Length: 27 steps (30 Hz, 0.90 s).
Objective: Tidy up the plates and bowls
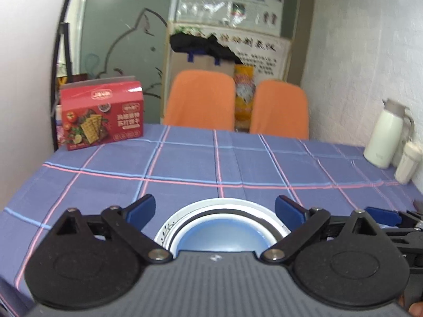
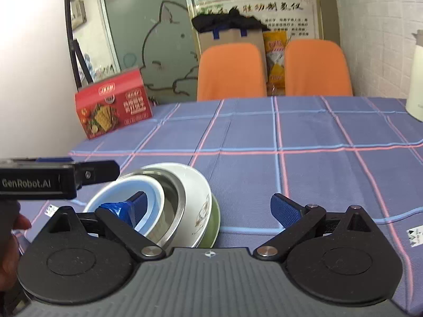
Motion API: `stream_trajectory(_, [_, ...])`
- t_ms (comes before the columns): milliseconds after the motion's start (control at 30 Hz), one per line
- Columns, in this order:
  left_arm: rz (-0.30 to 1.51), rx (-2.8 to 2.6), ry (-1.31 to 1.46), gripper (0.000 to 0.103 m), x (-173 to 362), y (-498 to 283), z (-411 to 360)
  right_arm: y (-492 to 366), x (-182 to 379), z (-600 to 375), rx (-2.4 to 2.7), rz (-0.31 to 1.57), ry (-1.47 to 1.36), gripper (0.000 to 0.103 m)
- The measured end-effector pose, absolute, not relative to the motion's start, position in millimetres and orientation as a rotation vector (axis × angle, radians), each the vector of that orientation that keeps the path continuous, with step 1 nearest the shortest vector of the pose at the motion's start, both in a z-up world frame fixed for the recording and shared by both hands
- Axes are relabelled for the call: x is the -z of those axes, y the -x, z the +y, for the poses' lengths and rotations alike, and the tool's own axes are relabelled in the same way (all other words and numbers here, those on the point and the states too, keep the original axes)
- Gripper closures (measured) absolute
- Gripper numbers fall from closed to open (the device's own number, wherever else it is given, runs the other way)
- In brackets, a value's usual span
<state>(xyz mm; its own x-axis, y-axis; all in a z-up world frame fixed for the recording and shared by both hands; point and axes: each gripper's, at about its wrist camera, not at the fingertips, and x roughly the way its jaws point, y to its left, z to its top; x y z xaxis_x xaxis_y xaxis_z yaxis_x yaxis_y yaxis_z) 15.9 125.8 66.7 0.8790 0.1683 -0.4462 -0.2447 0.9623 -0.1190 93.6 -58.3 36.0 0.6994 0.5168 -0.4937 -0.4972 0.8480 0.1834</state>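
Observation:
A nested stack of bowls stands on the checked tablecloth. From inside out it is a light blue bowl [image 2: 124,192], a steel bowl [image 2: 173,198], a white patterned bowl [image 2: 197,192] and a green bowl [image 2: 215,216] at the bottom. In the left wrist view the stack [image 1: 219,227] lies just below and between the open fingers of my left gripper [image 1: 215,208], which holds nothing. My right gripper [image 2: 208,207] is open and empty; its left finger [image 2: 137,206] hangs over the blue bowl. The left gripper's body [image 2: 53,178] shows at the left of the right wrist view.
A red cracker box [image 1: 101,113] stands at the table's far left. A white thermos [image 1: 384,134] and a small white bottle [image 1: 408,165] stand at the far right by the wall. Two orange chairs [image 1: 201,100] stand behind the table.

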Motion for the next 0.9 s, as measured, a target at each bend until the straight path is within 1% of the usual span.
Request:
stream_trajectory(133, [0.439,-0.199,0.147,0.006,-64.5,0.4,105.2,-82.5,-40.8,-78.9,-0.488,0.475,-0.073,0.015])
stream_trajectory(400, [0.417,-0.15,0.072,0.005,-52.2,47.9,62.2,-42.2,-19.3,-121.9,-0.396,0.497,-0.198,0.015])
stream_trajectory(567, [0.409,-0.112,0.042,0.005,-45.2,77.1,41.8,-8.3,-16.7,-134.6,-0.355,0.469,-0.211,0.015])
stream_trajectory(767, [0.36,-0.09,0.005,0.005,-49.5,120.5,22.1,37.0,-16.6,-154.4,-0.305,0.422,-0.22,0.015])
stream_trajectory(900, [0.348,-0.082,-0.026,0.005,-50.0,131.3,14.7,58.2,-13.5,-166.8,-0.281,0.392,-0.224,0.015])
